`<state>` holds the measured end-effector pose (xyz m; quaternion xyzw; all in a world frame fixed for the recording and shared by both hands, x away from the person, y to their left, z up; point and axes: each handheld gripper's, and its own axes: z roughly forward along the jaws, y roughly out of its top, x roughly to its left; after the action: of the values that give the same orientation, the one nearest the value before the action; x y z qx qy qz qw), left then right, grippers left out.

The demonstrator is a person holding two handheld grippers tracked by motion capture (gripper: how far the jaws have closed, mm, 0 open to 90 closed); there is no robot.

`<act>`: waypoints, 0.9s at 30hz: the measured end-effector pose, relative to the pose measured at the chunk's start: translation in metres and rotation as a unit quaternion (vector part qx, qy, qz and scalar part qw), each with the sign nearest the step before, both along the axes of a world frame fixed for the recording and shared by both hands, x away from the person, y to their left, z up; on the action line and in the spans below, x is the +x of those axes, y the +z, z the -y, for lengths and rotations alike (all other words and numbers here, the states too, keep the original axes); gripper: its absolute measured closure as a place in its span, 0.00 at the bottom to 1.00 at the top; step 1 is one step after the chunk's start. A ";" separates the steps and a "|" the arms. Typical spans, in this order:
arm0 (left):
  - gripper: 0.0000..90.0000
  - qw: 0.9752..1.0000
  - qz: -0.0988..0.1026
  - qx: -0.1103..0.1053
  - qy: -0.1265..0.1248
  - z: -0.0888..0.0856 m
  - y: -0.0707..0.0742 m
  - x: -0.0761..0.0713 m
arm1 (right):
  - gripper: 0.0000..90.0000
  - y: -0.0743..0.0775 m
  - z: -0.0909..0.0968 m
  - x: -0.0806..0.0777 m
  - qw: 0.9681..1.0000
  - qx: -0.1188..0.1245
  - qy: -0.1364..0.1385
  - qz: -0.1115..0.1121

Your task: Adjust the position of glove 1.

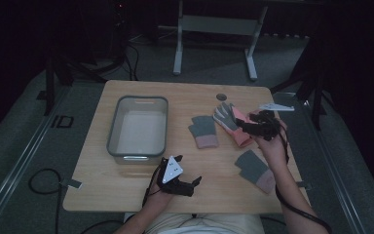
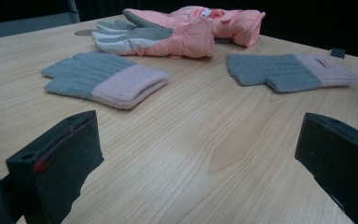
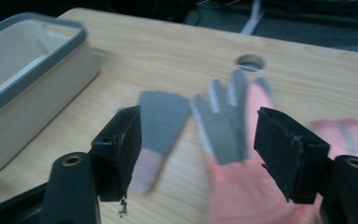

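Wood-grain tabletop with four gloves spread on it, and going by the open bin nearby my guess is they're meant to end up in there. Nothing's gone in so far, so basically all of the work is left.

Starting nearest the person: the left gripper sits low at the front edge of the table, jaws spread wide with only bare wood between them in its own view. It isn't holding or touching anything.

A bit further out on the right lies a grey knit glove with a pink cuff, flat and on its own. Its twin, the second knit glove, is closer to the middle of the table.

Next up, the right gripper hangs over the pink ski glove, the one with the grey palm. In the right gripper view the jaws stand apart on either side of it, not pinching it. A second pink ski glove sits just behind the first, touching it as far as I can tell.

Left of centre is the grey-rimmed bin, empty inside.

Count: two knit gloves, two ski gloves, one bin, two grippers.
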<state>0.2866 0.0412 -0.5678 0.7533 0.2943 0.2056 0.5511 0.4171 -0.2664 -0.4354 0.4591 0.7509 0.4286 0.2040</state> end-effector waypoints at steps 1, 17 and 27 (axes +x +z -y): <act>0.00 1.000 0.000 0.000 0.000 0.000 0.000 0.000 | 0.35 -0.001 -0.005 0.001 1.000 -0.002 0.004 -0.002; 0.00 1.000 0.000 -0.005 -0.006 -0.001 0.000 0.000 | 0.60 -0.051 -0.073 0.041 0.993 -0.046 0.067 -0.084; 0.00 1.000 0.000 -0.007 -0.008 -0.002 0.000 0.000 | 0.64 -0.083 -0.097 0.070 0.988 -0.102 0.068 -0.094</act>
<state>0.2865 0.0428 -0.5680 0.7517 0.2893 0.1989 0.5583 0.4866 -0.1696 -0.5184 0.4224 0.8359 0.3174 0.1486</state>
